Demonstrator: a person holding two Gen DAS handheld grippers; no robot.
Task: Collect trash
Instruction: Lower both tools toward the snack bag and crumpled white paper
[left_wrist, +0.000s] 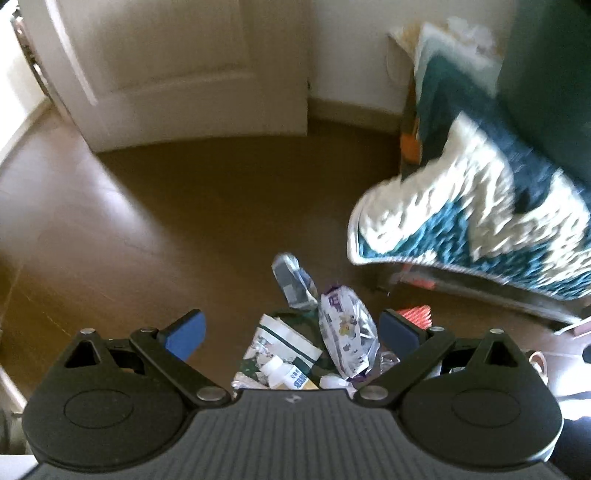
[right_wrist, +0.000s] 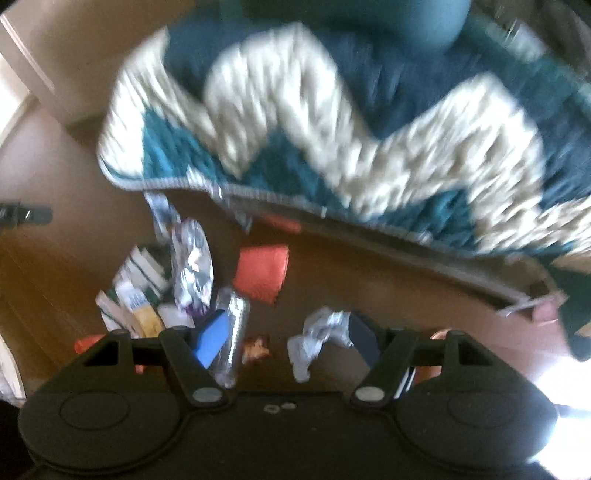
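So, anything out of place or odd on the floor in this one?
Yes. Trash lies strewn on the brown floor beside the teal-and-white blanket: a purple-white wrapper, a green-white carton, a crushed bottle, a red cup on its side. Both tongs are open and hold nothing.

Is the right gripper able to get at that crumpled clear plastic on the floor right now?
Probably yes. The right gripper is open and empty, and the crumpled plastic lies on bare floor between its fingers, with nothing over it. Blur makes the gap hard to judge.
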